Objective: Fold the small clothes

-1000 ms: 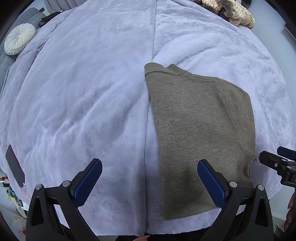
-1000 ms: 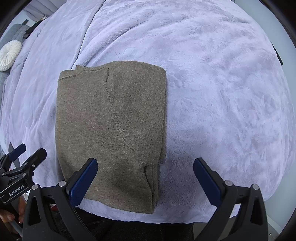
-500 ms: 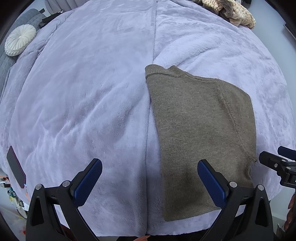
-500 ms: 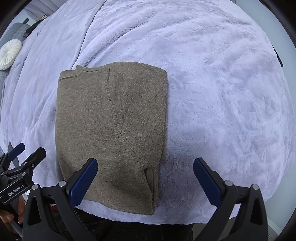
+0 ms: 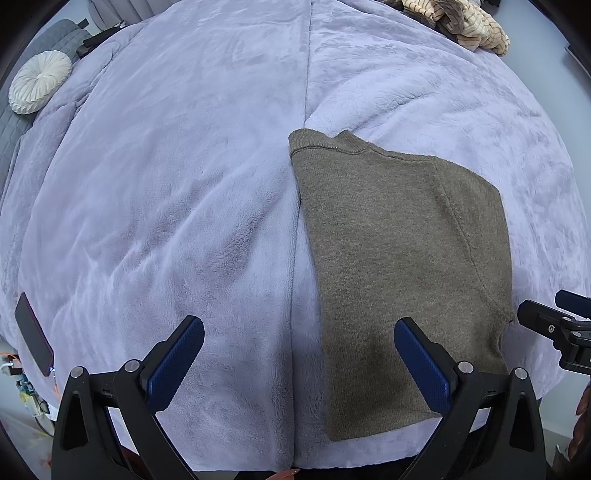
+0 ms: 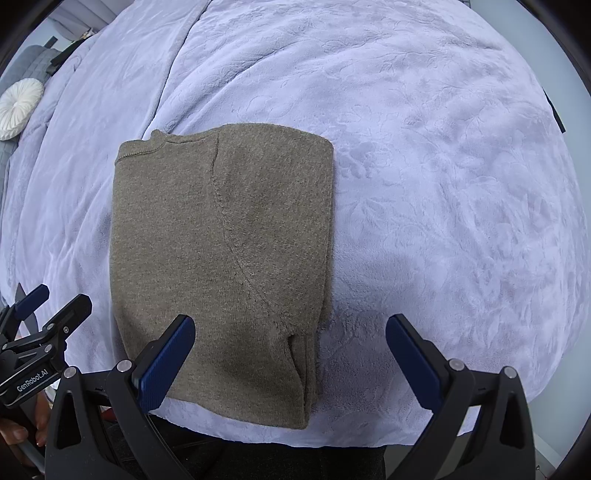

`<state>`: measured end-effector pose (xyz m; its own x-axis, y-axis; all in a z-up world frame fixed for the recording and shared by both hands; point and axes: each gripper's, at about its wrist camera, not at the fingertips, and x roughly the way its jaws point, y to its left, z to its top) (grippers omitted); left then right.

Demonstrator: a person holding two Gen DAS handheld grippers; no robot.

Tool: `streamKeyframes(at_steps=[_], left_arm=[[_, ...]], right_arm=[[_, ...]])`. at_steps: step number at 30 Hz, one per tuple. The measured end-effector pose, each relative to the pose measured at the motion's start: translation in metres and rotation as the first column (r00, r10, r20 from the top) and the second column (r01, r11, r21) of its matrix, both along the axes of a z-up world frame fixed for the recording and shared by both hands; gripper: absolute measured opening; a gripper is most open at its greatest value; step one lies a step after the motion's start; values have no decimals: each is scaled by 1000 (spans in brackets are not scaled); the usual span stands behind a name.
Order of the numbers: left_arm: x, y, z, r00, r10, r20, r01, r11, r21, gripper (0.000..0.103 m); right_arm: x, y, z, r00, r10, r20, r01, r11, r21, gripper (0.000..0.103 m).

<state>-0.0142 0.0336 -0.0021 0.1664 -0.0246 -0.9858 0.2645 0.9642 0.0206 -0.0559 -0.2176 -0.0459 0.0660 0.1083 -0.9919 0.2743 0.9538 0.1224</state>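
Lying flat near the front edge of the bed (image 5: 184, 184), the sweater (image 6: 221, 240) sits as a tidy folded rectangle, unmoved over the last second, so I judge this fold finished. The left gripper (image 5: 299, 365) and right gripper (image 6: 290, 358) both hang over that edge with jaws wide and empty, barely shifted. Cushion (image 5: 38, 86) and other clothes (image 5: 461, 22) sit at the far corners

one folded sweater (image 5: 402, 273), two hand-held grippers, one blanket (image 5: 166, 192), one round cushion (image 5: 38, 82), one phone (image 5: 34, 334)
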Motion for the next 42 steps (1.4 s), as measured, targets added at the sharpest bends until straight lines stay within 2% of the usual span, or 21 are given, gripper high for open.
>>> streamKeyframes(at_steps=[15, 25, 42], left_arm=[[1, 1, 0, 1000, 1, -1, -1, 1000, 4, 103], [-1, 1, -1, 1000, 5, 5, -5, 999, 43, 103], [-4, 0, -1, 1000, 8, 9, -8, 998, 68, 103]], right_arm=[[1, -3, 0, 1000, 0, 1, 0, 1000, -7, 103], [4, 1, 4, 1000, 20, 18, -19, 999, -49, 103], [3, 2, 5, 1000, 14, 21, -13, 999, -52, 103]])
